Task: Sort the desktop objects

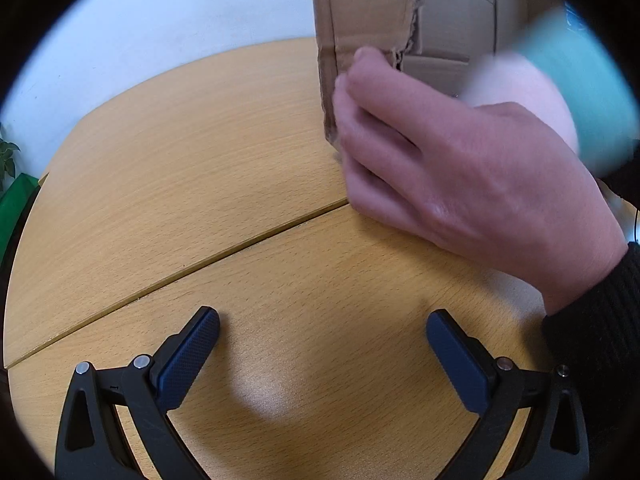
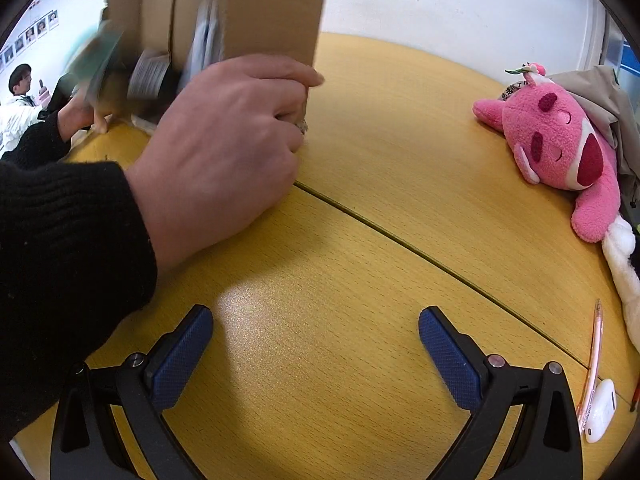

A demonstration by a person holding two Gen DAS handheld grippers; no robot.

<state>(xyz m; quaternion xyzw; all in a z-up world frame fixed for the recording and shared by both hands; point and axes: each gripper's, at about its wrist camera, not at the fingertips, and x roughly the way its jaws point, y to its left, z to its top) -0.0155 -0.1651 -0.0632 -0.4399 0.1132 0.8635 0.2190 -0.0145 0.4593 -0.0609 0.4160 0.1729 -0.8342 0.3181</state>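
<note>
Here, the left gripper (image 1: pixel 323 344) and right gripper (image 2: pixel 316 342) both stood spread, empty, over bare table (image 2: pixel 360 264). A hand (image 2: pixel 224 140) held the cardboard box (image 2: pixel 276 12) upright beyond them; plush toy (image 2: pixel 560 148) well right of the box, near the table edge.

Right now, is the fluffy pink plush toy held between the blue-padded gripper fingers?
No, the pink plush toy lies on the wooden table, far from the open, empty right gripper.

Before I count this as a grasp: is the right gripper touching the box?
Apart. The right wrist view shows the right gripper open over bare table, well short of the box; only a hand holds it.
</note>
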